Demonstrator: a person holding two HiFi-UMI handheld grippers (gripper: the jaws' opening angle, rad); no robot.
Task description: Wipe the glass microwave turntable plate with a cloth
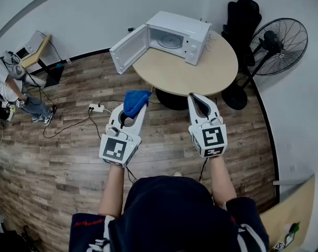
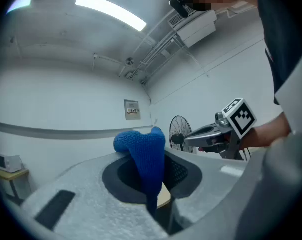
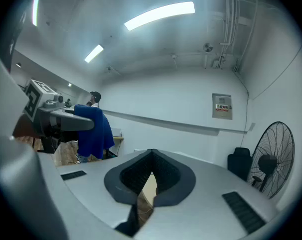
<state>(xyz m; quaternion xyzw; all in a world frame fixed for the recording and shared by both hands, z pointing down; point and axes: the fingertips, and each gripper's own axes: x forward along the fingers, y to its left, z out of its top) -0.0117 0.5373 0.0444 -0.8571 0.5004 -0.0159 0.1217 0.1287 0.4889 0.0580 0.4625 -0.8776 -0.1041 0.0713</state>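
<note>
Person's dark-clad head and shoulders point(image 1: 169, 214), lowest in my head view. Next, left gripper point(image 1: 136, 109): clamped on the blue cloth point(image 1: 135, 102), which flops over its tips. Then right gripper point(image 1: 193, 97): jaws together, nothing in them. Beyond, round table point(image 1: 201, 75); on its far side, microwave point(image 1: 187, 33), door point(image 1: 128, 49) swung open leftward, glass turntable plate point(image 1: 168, 40) inside. I judge the plate lies ahead, between both grippers, well apart from the cloth.
</note>
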